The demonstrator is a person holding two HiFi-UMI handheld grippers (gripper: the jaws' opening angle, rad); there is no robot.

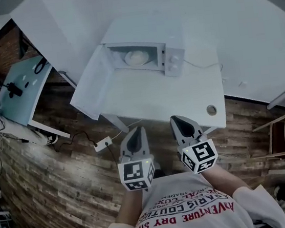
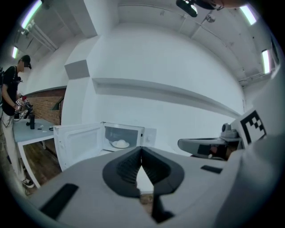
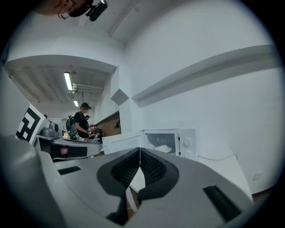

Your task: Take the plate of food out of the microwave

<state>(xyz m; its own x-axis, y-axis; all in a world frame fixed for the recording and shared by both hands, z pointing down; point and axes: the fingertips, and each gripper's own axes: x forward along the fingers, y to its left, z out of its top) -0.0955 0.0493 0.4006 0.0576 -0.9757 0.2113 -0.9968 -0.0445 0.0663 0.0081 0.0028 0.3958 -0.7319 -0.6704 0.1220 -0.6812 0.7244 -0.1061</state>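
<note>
Plainly, held the left gripper (image 1: 140, 131) and the right gripper (image 1: 177, 118) side by side just ahead of the chest, near each other but apart, both pointed almost level toward the white table (image 1: 146, 102), tips near its front edge. Clenched both: jaws pressed together at the tips in each gripper view, with nothing between them. Showed black-and-white square patterns on the marker cubes. Read, upside down on the shirt (image 1: 196, 212), red print partly legible as "ADVENTURE DRY", the rest too blurred. Found the plate of food (image 1: 136, 58) well ahead of both grippers, inside the microwave (image 1: 174, 60) at the far side of the table, with the door (image 1: 90, 86) swung open to the left. Lay up and left of the left gripper's tips in its view, up and right of the right gripper's tips in its own.
</note>
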